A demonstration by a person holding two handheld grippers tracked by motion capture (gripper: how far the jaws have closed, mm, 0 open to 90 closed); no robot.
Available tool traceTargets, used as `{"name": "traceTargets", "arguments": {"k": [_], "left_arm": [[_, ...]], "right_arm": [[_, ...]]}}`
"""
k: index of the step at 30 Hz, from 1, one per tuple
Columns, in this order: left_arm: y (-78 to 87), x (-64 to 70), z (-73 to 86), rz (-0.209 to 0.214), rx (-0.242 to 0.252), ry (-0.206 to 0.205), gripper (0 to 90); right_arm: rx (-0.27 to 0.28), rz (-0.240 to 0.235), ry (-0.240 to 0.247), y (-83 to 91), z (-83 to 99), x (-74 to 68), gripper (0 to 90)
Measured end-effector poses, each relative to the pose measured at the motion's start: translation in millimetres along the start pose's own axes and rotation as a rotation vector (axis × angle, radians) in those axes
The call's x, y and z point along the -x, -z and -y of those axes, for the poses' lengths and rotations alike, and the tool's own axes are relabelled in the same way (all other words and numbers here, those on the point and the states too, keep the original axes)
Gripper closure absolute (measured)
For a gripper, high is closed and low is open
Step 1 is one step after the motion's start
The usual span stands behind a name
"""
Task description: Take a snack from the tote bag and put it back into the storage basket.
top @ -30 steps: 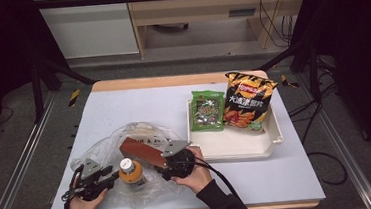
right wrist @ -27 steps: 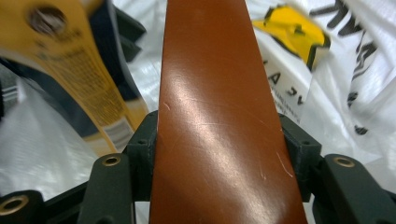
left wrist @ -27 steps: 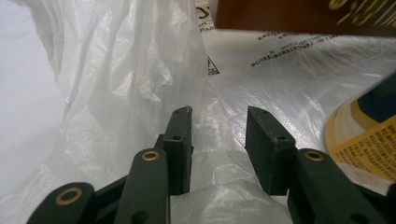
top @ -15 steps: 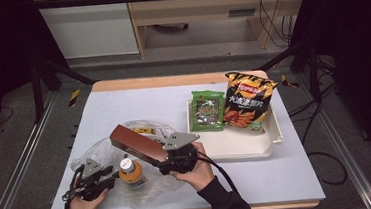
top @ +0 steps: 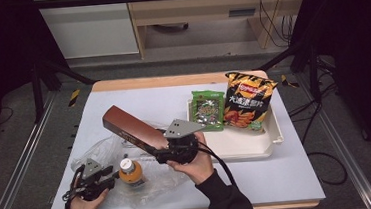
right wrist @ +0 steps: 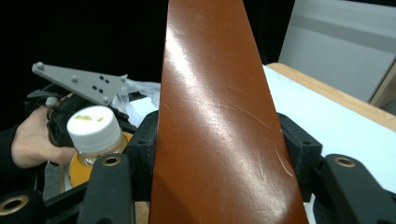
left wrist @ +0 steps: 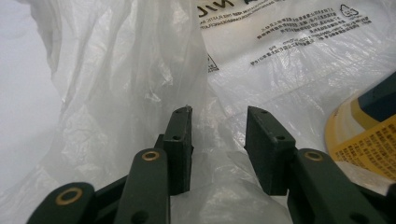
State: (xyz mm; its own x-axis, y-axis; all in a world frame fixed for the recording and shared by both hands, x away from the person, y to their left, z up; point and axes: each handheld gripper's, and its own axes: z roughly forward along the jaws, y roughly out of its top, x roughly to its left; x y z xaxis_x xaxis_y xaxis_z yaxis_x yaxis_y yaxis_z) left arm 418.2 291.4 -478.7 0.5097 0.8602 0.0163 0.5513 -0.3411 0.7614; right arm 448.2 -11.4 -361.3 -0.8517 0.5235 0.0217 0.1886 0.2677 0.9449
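My right gripper (top: 169,148) is shut on the near end of a long red-brown box (top: 133,128), which slants up and away to the left above the table. In the right gripper view the box (right wrist: 219,116) runs up between both jaws. A bottle (top: 129,173) with a white cap and orange label stands upright in a crumpled clear plastic bag (top: 145,188) at the front left. My left gripper (top: 106,178) sits just left of the bottle. Its jaws (left wrist: 217,126) are closed partway on a bunch of the bag's film (left wrist: 140,70), with the bottle's yellow label (left wrist: 369,135) at the right.
A white tray (top: 257,146) lies on the right half of the table. It holds a green snack packet (top: 209,110) and a dark chips bag (top: 246,99). The far left of the white table top is bare.
My right gripper has raised the brown box and swung its far end up and away to the left, off the bag. The left gripper and the bottle have stayed put.
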Motion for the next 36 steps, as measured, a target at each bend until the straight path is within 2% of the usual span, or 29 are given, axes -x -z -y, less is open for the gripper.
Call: {"name": "traceTargets", "arguments": {"k": [5, 9, 12, 15, 22, 27, 31, 35, 36], "left_arm": [[1.5, -0.9, -0.2, 0.005, 0.006, 0.007, 61.2], [10.3, -2.7, -2.7, 0.009, 0.058, 0.033, 60.3], [20.0, -4.2, -6.7, 0.014, 0.118, 0.055, 59.4], [30.5, -4.7, -11.4, 0.019, 0.168, 0.066, 58.5], [52.0, -2.9, -21.5, 0.031, 0.25, 0.07, 54.0], [60.0, -1.6, -26.4, 0.022, 0.276, 0.063, 48.6], [61.6, -3.9, -28.8, 0.018, 0.271, 0.079, 45.2], [63.4, -4.1, -32.3, 0.008, 0.269, 0.075, 41.8], [64.1, -3.8, -34.4, 0.007, 0.266, 0.074, 39.7]], "right_arm": [[0.011, 0.012, -0.004, 8.5, -5.9, 4.3, 43.8], [0.013, 0.027, -0.005, 18.2, -8.1, 9.9, 43.8], [0.012, 0.04, -0.004, 26.1, -9.4, 15.5, 43.8], [0.019, 0.056, -0.005, 35.6, -10.8, 21.6, 43.8], [0.013, 0.105, -0.002, 61.7, -9.9, 38.0, 43.8], [0.014, 0.131, -0.025, 79.5, -2.6, 50.6, 43.8], [-0.001, 0.152, -0.031, 91.2, 6.1, 59.1, 43.8], [-0.002, 0.169, -0.036, 100.5, 14.6, 65.1, 43.8], [-0.002, 0.177, -0.047, 107.9, 21.3, 69.7, 43.8]]}}
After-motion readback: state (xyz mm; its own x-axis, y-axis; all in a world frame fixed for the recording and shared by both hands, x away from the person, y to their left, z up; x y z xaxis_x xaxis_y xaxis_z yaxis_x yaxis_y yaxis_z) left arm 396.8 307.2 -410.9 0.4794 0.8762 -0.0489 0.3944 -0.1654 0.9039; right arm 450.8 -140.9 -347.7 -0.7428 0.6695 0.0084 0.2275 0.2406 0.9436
